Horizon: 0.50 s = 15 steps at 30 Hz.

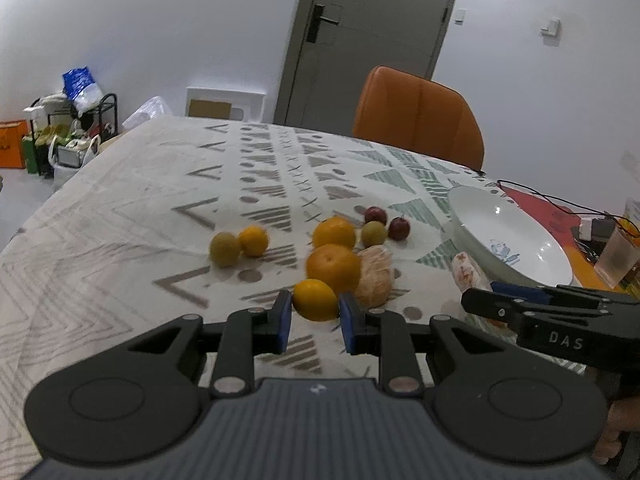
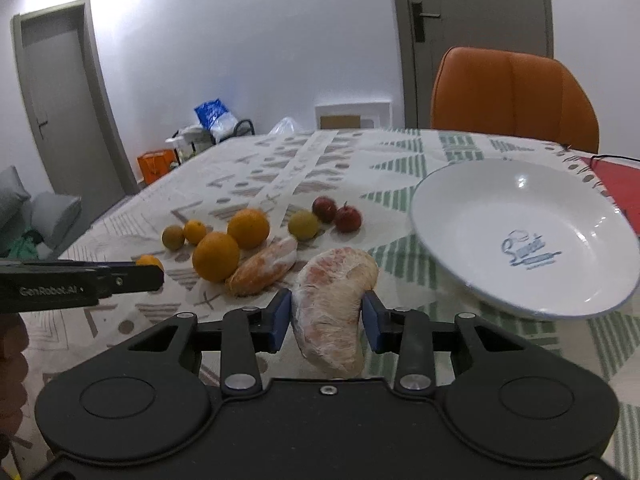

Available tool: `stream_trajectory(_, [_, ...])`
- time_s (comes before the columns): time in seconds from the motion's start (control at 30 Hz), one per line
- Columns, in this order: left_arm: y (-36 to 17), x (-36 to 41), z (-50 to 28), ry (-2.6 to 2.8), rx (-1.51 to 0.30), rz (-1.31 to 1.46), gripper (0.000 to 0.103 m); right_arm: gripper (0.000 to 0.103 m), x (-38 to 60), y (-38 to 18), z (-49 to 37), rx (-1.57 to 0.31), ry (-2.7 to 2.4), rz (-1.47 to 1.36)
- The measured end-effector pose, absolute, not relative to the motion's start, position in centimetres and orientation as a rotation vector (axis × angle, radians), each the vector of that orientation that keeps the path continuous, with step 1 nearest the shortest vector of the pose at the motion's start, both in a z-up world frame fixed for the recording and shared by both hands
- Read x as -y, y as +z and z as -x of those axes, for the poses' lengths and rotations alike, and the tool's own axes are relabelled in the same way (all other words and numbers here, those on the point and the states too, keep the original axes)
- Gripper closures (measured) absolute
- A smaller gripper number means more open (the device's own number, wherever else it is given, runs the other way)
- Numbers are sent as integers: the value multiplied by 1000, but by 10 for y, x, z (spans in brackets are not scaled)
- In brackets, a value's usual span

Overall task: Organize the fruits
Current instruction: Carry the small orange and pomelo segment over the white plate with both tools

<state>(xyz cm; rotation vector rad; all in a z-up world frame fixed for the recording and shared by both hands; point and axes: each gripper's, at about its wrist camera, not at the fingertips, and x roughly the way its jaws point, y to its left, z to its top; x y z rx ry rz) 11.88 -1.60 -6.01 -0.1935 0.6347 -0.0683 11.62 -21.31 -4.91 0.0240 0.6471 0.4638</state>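
Fruits lie loose on the patterned tablecloth (image 2: 248,160), all of them outside the white bowl (image 2: 520,200), which sits to their right near the orange chair (image 2: 512,96). My right gripper (image 2: 326,312) has its blue pads set either side of a peeled pomelo wedge (image 2: 332,304); I see the left pad touching it and a small gap at the right pad, so I read the jaws as released. A second peeled wedge (image 2: 264,268) rests just beside two big oranges (image 2: 216,256). My left gripper (image 1: 314,314) brackets a small yellow citrus (image 1: 315,300), the pads close to its sides; I cannot tell whether they pinch it. Farther back sit two greenish fruits (image 1: 225,249), a small orange one (image 1: 254,241) and two small red fruits (image 2: 348,219).
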Motion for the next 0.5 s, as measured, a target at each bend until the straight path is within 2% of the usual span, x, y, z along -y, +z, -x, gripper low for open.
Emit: stream_trajectory(0.5, [-40, 81, -154, -204, -602, 95, 79, 67, 276, -33, -129, -578, 324, -91])
